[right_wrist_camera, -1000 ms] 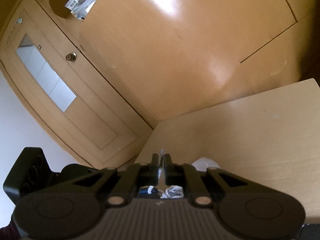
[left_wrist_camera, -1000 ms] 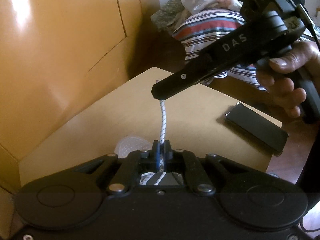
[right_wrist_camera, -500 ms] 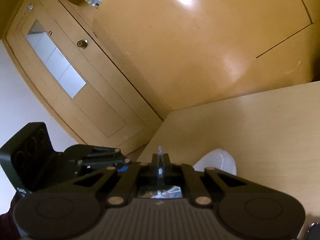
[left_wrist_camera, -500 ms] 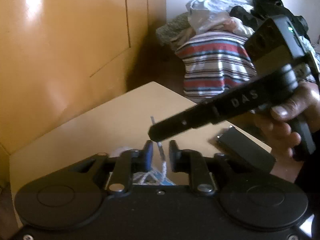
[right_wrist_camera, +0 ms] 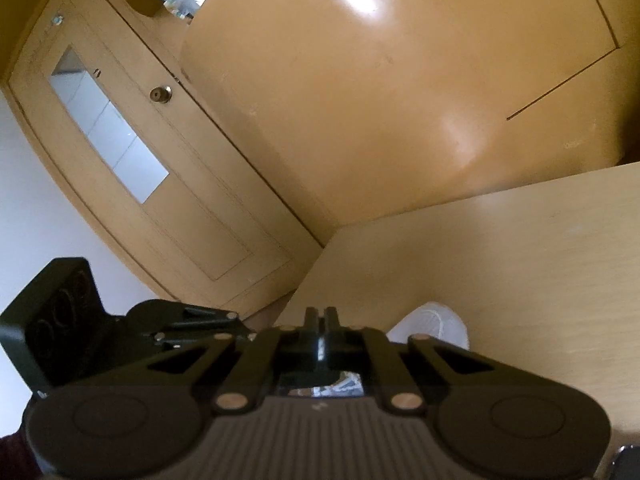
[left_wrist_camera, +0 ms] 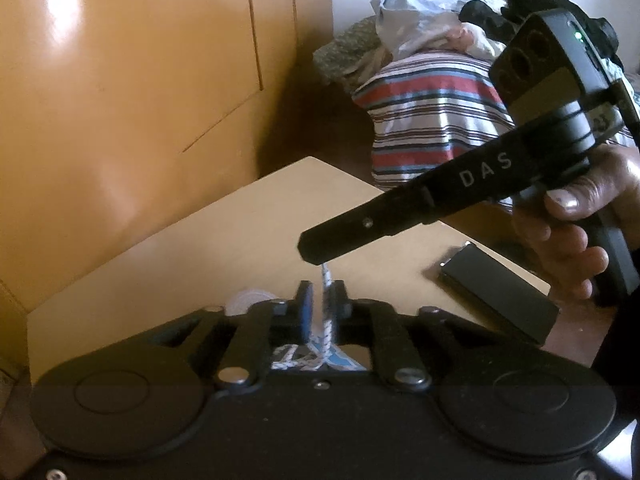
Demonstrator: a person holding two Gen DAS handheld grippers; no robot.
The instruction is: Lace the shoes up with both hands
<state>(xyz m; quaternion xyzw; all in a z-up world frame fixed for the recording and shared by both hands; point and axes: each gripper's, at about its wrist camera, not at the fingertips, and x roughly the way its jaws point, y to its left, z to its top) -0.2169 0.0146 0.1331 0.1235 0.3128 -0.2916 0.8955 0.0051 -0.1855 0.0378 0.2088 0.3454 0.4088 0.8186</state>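
Note:
A white shoelace with dark flecks (left_wrist_camera: 325, 280) rises from the shoe under my left gripper (left_wrist_camera: 321, 300). The jaws of this gripper are opening. The lace passes through the gap between them and the pads do not press it. Just above, my right gripper (left_wrist_camera: 310, 250) comes in from the right, held by a hand (left_wrist_camera: 576, 216), and is shut on the lace's upper end. In the right wrist view the right gripper (right_wrist_camera: 320, 314) shows its fingers tight together. The shoe's white toe (right_wrist_camera: 432, 320) peeks past the fingers, and the shoe (left_wrist_camera: 250, 298) is mostly hidden by the left gripper.
The shoe stands on a light wooden table (left_wrist_camera: 200, 248) against a glossy wooden wardrobe (left_wrist_camera: 120, 100). A flat black box (left_wrist_camera: 496, 300) lies near the table's right edge. Striped bedding (left_wrist_camera: 432, 120) with bags is piled behind. A door with a knob (right_wrist_camera: 160, 94) is at the left.
The left jaws, shut on the lace a second ago, have parted and let it go. The stretch of lace between the two grippers has shortened. The right gripper keeps its grip.

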